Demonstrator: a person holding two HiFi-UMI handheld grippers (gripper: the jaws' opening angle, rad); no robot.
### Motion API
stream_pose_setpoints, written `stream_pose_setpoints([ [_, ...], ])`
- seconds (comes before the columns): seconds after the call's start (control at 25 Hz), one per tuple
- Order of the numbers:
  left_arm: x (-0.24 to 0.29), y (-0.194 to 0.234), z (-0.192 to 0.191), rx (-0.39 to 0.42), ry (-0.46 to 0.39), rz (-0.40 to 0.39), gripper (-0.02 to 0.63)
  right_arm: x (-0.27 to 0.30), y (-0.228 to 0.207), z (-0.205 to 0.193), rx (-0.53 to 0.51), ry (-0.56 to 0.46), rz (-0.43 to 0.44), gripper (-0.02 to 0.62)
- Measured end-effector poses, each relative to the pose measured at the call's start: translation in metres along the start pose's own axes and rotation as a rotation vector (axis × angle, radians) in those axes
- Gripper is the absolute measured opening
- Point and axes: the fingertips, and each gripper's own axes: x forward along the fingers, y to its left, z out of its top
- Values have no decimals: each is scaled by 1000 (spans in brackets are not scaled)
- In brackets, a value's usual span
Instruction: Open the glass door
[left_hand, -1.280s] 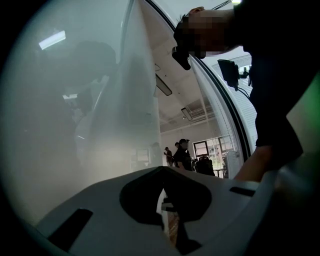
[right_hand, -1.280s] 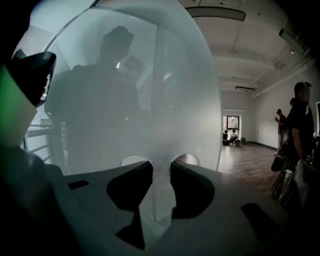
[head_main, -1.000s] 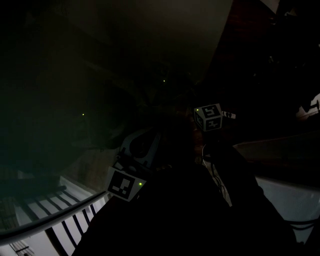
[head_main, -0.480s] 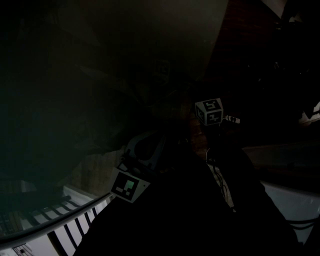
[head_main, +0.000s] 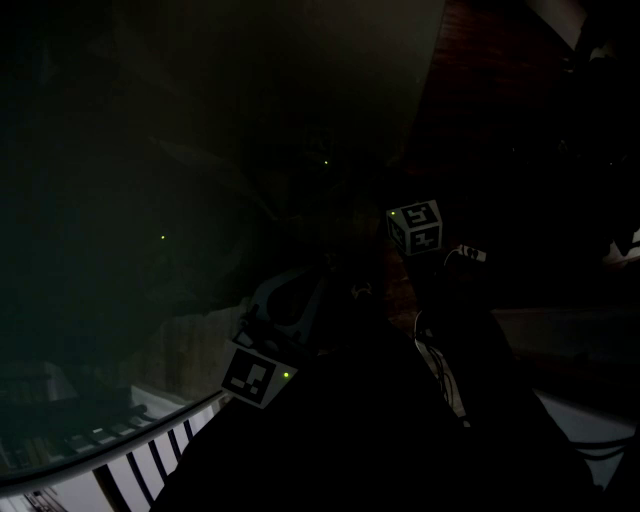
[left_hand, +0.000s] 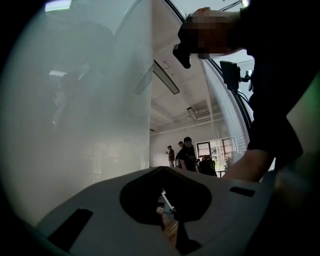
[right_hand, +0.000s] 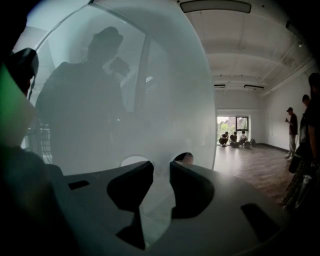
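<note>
— Where is the glass door (right_hand: 125, 100)?

— Straight ahead of our right tool (right_hand: 161, 167). It is frosted, with its free edge off to the right. That tool's jaws stand apart and grip nothing (two round cut-outs (right_hand: 133, 161) show just past the tips).

— And our left tool (left_hand: 161, 171)?

— Its tips meet with nothing between them, and the door runs along its left.

Glass door (right_hand: 165, 100): frosted pale grey-white (dark reflected silhouette at left). Left gripper (left_hand: 161, 170) and right gripper (right_hand: 161, 170): grey bodies, black pads (right_hand: 192, 192), black-and-white square markers (head_main: 256, 376). Far floor (right_hand: 250, 162): dark brown wood planks.
</note>
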Motion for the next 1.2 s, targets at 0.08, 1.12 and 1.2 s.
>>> stream_pose_setpoints([
  [0.08, 8, 3, 1, 2, 1, 7, 6, 5, 0, 3, -5, -5, 20, 95],
  [1.12, 68, 122, 18, -4, 45, 108, 6, 119, 35, 59, -47, -48, 220, 95],
  [1.2, 75, 139, 16, -12, 47, 117, 6, 136, 36, 62, -50, -42, 230, 95],
])
